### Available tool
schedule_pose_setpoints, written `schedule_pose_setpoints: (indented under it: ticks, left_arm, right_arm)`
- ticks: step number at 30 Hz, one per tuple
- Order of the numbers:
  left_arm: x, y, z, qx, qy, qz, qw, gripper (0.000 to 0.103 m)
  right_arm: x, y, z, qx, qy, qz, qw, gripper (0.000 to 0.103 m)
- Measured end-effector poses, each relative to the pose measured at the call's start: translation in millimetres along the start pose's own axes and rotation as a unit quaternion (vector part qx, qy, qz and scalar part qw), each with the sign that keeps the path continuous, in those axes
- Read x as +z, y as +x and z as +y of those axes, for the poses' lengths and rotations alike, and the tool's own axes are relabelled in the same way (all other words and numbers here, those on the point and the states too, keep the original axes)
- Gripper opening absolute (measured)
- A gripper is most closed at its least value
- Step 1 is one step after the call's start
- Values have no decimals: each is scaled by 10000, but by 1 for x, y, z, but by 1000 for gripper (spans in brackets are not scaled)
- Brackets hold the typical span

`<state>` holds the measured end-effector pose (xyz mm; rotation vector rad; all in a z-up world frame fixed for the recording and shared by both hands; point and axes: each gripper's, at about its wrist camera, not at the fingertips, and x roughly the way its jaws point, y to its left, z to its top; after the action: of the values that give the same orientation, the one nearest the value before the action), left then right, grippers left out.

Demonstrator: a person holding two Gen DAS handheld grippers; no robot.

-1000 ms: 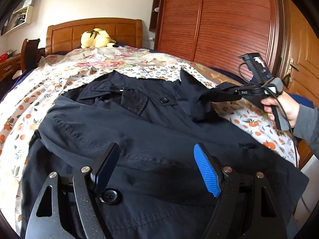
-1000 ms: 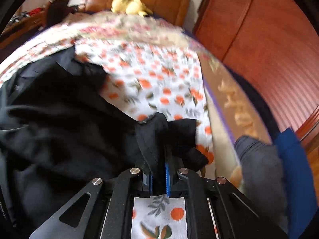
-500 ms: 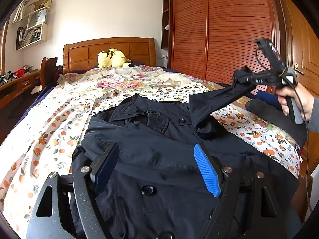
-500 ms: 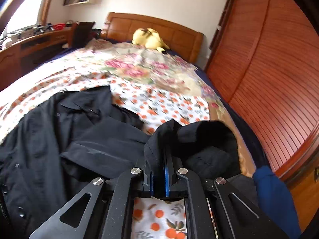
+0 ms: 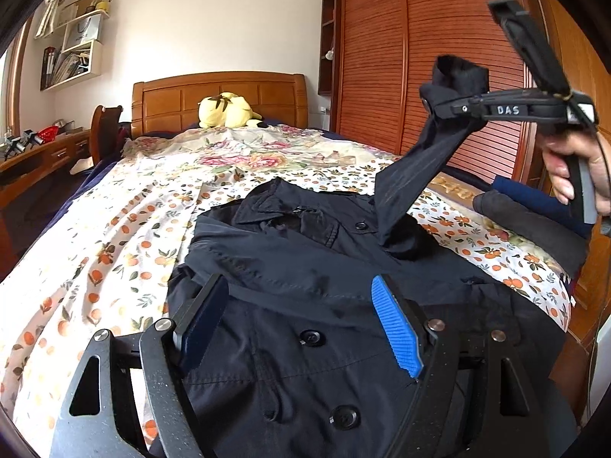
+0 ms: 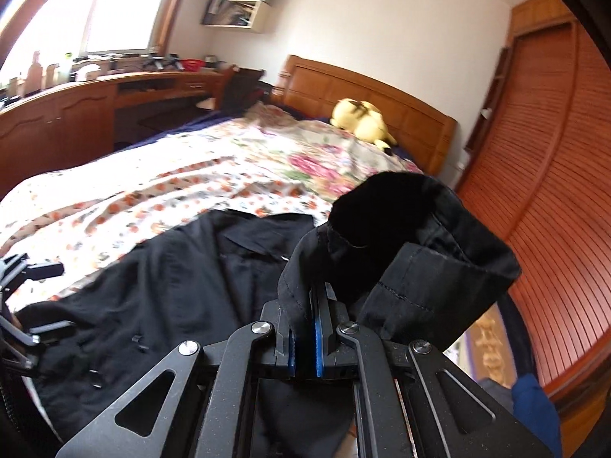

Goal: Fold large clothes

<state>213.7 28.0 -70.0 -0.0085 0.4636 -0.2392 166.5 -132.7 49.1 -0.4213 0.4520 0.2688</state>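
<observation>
Black coat sleeve (image 6: 412, 252) pinched in right jaws

Both wrist views close, headboard-facing — shared coat (image 5: 305, 290) (bed (image 5: 114, 229) too)

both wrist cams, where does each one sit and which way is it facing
Left wrist: sits behind the open left gripper, low over the dark coat, facing up the bed toward the headboard; the person's right hand and right gripper lifting the sleeve show at right.
Right wrist: sits behind the right gripper, shut on the sleeve cuff, raised, facing the headboard and desk; the left gripper shows at left edge.
Shared: coat, sleeve, floral bedspread, yellow plush toy, wardrobe.
</observation>
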Motion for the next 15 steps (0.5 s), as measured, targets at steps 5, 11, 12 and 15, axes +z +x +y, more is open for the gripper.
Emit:
schedule_pose_setpoints:
  ticks: [5, 11, 12, 15]
  left_arm:
    - [-6, -5, 14, 86, -84, 37, 9999, 78]
    - [-11, -9, 27, 196, -117, 64, 9997, 78]
    - [-11, -10, 30, 212, -138, 68, 9997, 78]
    - [-11, -10, 36, 244, -189, 68, 9995, 78]
  right_arm:
    - [-5, -14, 22, 332, -127, -21, 9994, 6]
    - [-14, -33, 30, 803, -120, 2, 9967, 13]
    - [-19, -39, 30, 834, -98, 23, 9965, 17]
    - [-23, -49, 25, 975, 49, 85, 9952, 35]
